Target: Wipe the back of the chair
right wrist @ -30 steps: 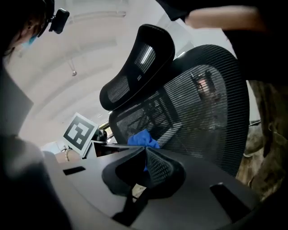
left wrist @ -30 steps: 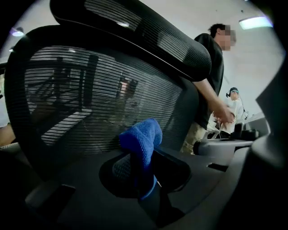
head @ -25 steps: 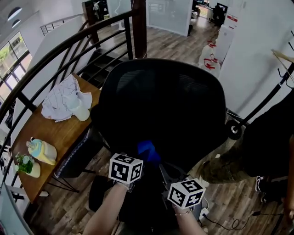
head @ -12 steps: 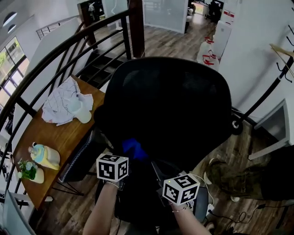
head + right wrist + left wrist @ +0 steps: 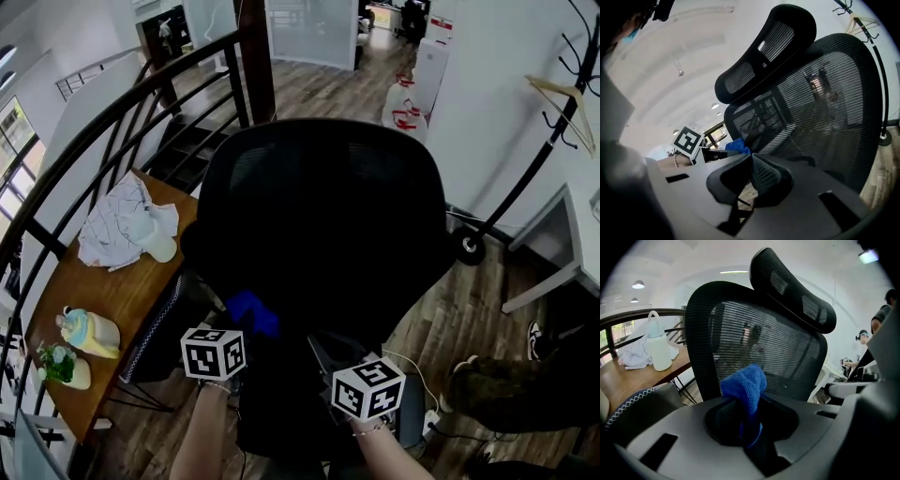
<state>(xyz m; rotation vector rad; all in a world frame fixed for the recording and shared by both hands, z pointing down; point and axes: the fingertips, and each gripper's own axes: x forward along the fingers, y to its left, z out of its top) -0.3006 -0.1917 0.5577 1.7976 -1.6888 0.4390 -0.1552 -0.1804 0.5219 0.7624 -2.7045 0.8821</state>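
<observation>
Left gripper view — left gripper (image 5: 749, 426) clamps blue cloth (image 5: 745, 383); right gripper (image 5: 751, 165) closed.

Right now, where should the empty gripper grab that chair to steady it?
Likely the chair back at its right rim, coming from the right: that edge is a solid frame the right gripper's jaws could straddle, while the mesh offers nothing to pinch.

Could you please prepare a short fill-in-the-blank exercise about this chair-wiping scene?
1. The left tool is shut on a ____ cloth.
2. The right tool is shut and holds ____.
3. The mesh back of the chair is ____ in colour.
Missing words: blue; nothing; black.
</observation>
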